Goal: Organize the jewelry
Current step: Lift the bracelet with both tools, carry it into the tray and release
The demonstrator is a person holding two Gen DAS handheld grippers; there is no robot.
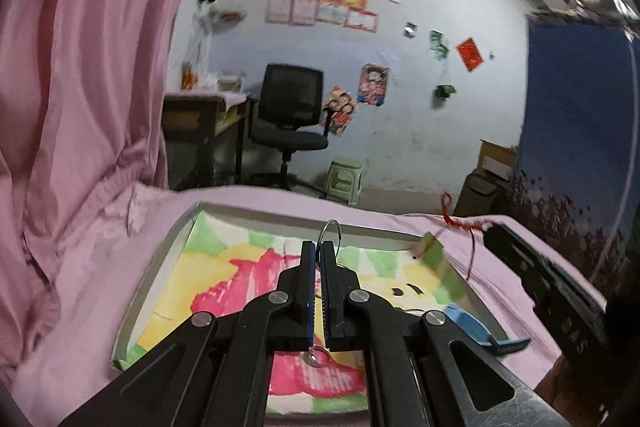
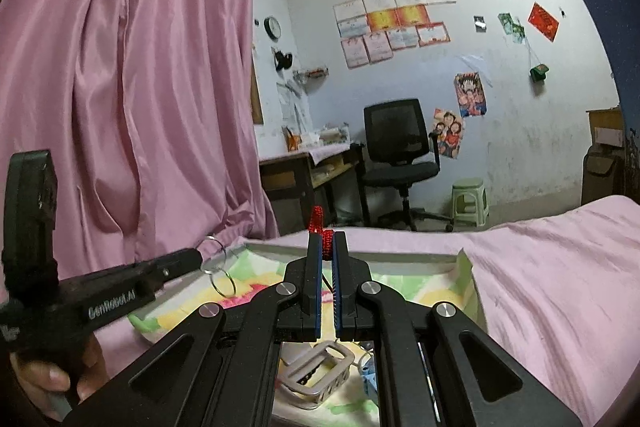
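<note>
Two pieces in hand: my left tool (image 1: 318, 247) clamps the wire ring (image 1: 331, 233), right tool (image 2: 327, 247) clamps the red cord (image 2: 327, 243), both above the tray (image 2: 360, 254). Buckle (image 2: 316, 367) at 6 o'clock, w/ blue clip (image 1: 472, 325), unsorted; prob. early on.

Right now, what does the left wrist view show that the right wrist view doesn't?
Only the left wrist view shows the blue clip at the tray's right edge and a green tag dangling from the red cord. Only the right wrist view shows a silver buckle under the right tongs and a hand gripping the left tool. Both show the patterned tray, the left tongs shut on a wire ring, the red cord, and the office chair.
</note>
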